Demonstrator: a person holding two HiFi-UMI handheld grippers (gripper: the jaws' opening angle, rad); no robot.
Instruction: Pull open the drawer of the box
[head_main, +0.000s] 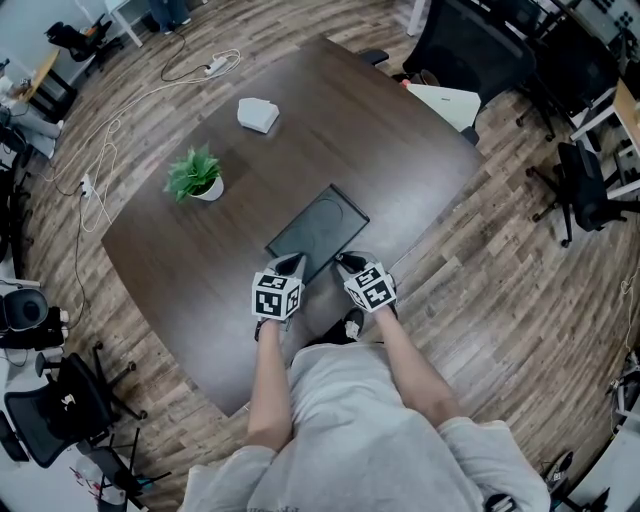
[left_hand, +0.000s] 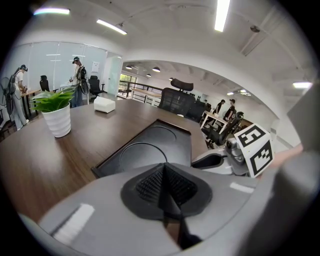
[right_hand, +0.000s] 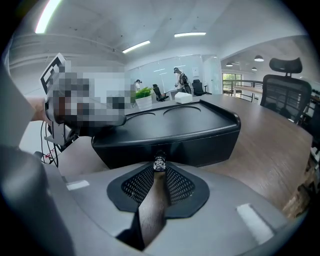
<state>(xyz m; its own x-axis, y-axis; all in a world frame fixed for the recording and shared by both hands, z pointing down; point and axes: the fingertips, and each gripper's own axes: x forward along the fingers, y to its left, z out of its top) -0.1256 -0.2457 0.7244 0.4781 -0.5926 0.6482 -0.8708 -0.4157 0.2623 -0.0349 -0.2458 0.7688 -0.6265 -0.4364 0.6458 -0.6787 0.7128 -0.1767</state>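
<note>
While the low black box (right_hand: 165, 132) shows two round top recesses | right gripper (right_hand: 159, 168) pinches its drawer knob (right_hand: 159, 162) | left gripper (left_hand: 164, 168) closed

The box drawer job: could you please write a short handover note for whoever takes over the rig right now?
Left gripper: jaws together, empty, at the near left corner of the box.
Right gripper: jaw tips pinch the knob on the drawer front.
Done: knob gripped; the drawer front still looks flush.
Left to do: pull straight back. The box may slide, so steady it.
</note>
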